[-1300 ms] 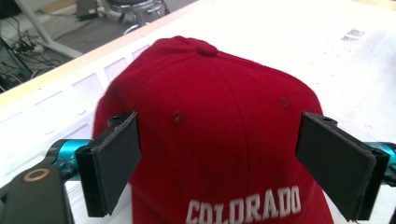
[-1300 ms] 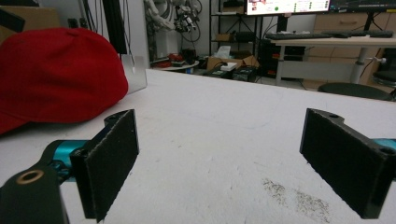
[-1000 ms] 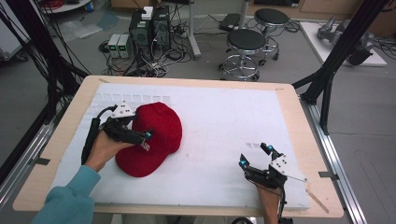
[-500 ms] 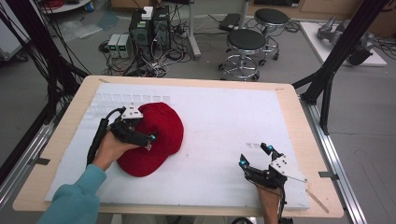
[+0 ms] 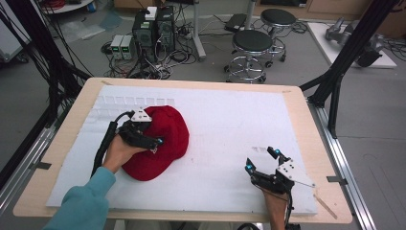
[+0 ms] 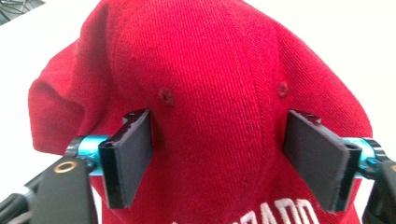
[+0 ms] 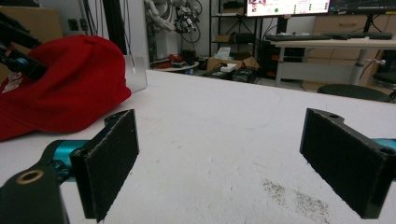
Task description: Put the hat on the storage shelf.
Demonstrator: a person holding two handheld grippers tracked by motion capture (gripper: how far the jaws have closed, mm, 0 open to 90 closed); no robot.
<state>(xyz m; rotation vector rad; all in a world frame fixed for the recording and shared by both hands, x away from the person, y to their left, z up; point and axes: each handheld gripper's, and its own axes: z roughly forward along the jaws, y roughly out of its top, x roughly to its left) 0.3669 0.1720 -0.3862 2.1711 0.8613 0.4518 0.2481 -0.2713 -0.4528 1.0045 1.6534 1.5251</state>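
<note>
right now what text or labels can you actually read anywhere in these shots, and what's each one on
"ZADO" or similar: white embroidered letters on the front of the red cap, cut off by the bottom edge of the left gripper view and seen upside down, so the reading is unsure.
White lettering on the cap's front in the right gripper view: too small to read.
Monitor in the background of the right gripper view: coloured windows, text too small to read.
Nothing else legible.

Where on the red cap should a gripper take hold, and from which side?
Probably the crown of the red cap, from above. It bulges up as soft fabric and can bunch between the pads. The left gripper already straddles it, jaws just closing; the flat brim offers less.
</note>
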